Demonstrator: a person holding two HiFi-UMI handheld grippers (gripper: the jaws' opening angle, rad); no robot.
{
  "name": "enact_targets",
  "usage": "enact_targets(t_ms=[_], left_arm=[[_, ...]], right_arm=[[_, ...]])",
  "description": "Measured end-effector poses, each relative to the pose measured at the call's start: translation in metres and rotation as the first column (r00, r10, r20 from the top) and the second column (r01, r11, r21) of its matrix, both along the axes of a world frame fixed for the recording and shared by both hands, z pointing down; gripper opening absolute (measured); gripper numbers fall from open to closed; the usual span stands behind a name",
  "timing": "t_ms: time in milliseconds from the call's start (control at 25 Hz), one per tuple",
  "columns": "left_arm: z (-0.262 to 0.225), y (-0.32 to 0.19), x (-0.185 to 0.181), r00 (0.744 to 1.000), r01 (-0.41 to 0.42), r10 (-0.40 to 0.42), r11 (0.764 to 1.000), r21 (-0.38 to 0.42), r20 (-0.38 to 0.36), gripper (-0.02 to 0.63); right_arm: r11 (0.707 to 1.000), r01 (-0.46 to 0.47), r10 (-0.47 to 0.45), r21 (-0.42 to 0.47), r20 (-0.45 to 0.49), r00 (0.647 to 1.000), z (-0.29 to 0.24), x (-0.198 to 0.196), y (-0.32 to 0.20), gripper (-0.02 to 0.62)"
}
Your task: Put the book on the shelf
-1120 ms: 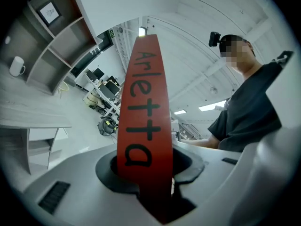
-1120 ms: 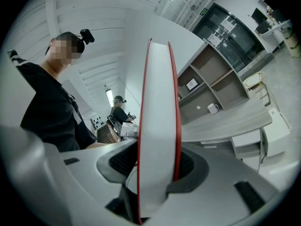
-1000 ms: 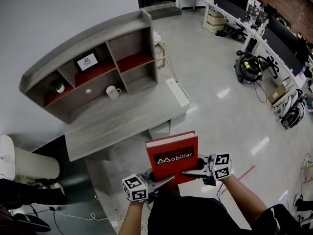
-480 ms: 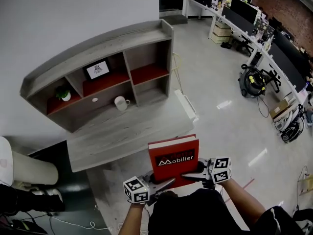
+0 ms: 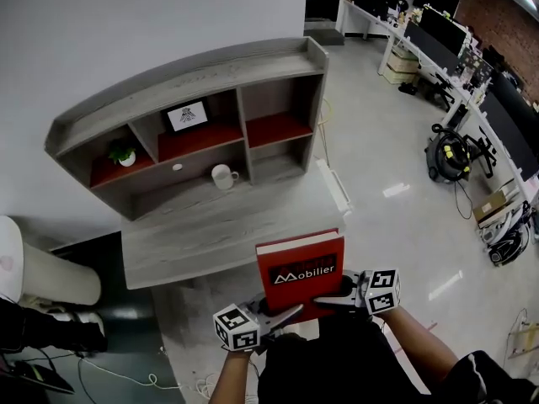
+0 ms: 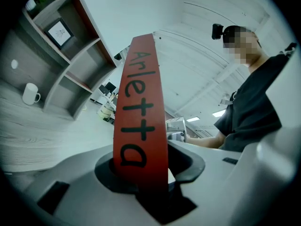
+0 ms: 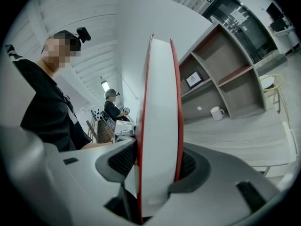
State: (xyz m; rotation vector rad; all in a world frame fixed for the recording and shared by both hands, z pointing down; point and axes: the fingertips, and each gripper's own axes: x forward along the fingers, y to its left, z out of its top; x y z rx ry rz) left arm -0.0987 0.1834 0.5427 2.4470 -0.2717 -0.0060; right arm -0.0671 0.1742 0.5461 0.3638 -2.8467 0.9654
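Observation:
A thick red book [image 5: 300, 272] with "Mobilier" on its cover is held flat between both grippers, in front of the person's body. My left gripper [image 5: 282, 316] is shut on its near left corner and grips the spine [image 6: 138, 117], lettered "Arletta". My right gripper [image 5: 328, 300] clamps the near right edge over the white page block [image 7: 159, 126]; its jaws are opening slightly, with the pads still on the book. The grey shelf unit [image 5: 194, 66] with red-lined compartments stands on a grey desk [image 5: 210, 230] ahead, some way beyond the book.
On the shelf are a white mug [image 5: 222, 176], a framed picture [image 5: 187, 115] and a small plant [image 5: 125, 154]. A white strip [image 5: 337, 188] lies by the desk's right end. Office desks with monitors [image 5: 438, 15] stand far right. Another person [image 7: 113, 108] sits behind.
The head view has moved forward and to the left, so the shelf and desk sit nearer and further right in the picture. The book and both grippers keep the same hold.

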Motion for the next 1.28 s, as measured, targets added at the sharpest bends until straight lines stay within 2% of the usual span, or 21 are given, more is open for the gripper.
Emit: enact_targets(t_ms=[280, 520, 760, 1040, 1280], left_arm=[[0.001, -0.048, 0.02, 0.995, 0.084, -0.085, 0.996, 0.021, 0.052, 0.176], [-0.004, -0.108, 0.046, 0.98, 0.181, -0.183, 0.983, 0.032, 0.081, 0.176], [-0.002, -0.163, 0.072, 0.965, 0.238, -0.242, 0.97, 0.048, 0.105, 0.183], [0.007, -0.213, 0.095, 0.939, 0.311, -0.313, 0.95, 0.038, 0.145, 0.201], [0.01, -0.248, 0.105, 0.905, 0.37, -0.373, 0.928, 0.053, 0.205, 0.236]], right_arm=[[0.997, 0.074, -0.075, 0.022, 0.034, 0.997, 0.002, 0.018, -0.052, 0.212], [0.987, 0.152, -0.152, 0.044, -0.001, 0.988, -0.003, 0.045, -0.117, 0.236], [0.978, 0.202, -0.202, 0.053, -0.002, 0.979, -0.003, 0.068, -0.172, 0.236], [0.968, 0.244, -0.245, 0.051, 0.007, 0.97, 0.005, 0.092, -0.222, 0.235], [0.953, 0.293, -0.296, 0.079, 0.036, 0.954, 0.005, 0.107, -0.255, 0.213]])
